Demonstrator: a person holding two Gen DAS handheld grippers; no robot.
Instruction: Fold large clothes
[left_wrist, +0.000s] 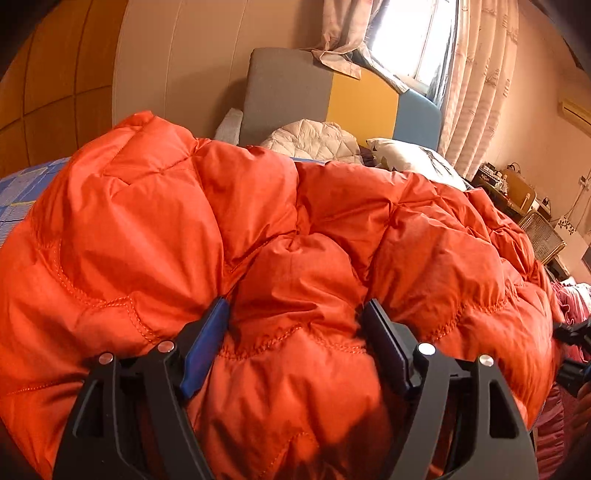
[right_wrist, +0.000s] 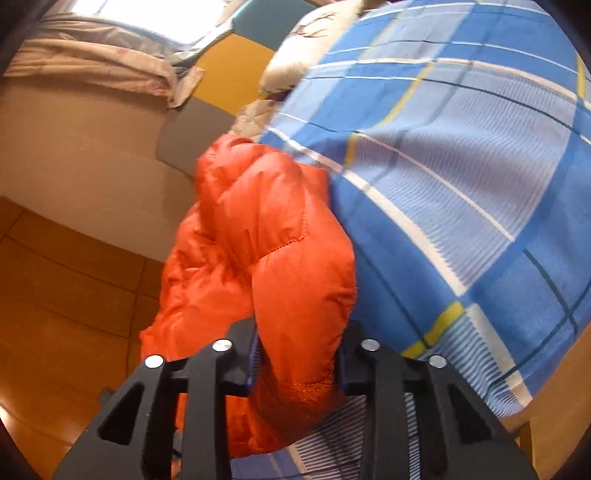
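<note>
Orange down jacket (left_wrist: 280, 229), bunched unfolded ahead on the checked bed sheet (right_wrist: 461, 155), is straddled by the wide-open left gripper (left_wrist: 295, 343) and pinched by the right gripper (right_wrist: 299, 354); folding is barely begun.

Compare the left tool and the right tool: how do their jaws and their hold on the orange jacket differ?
The left tool has its jaws wide, straddling a broad puffy bulge of the orange jacket lying on the bed. The right tool has its jaws narrower, pinching a jacket fold that hangs past the checked bedsheet. Both have black frames and blue pads.
</note>
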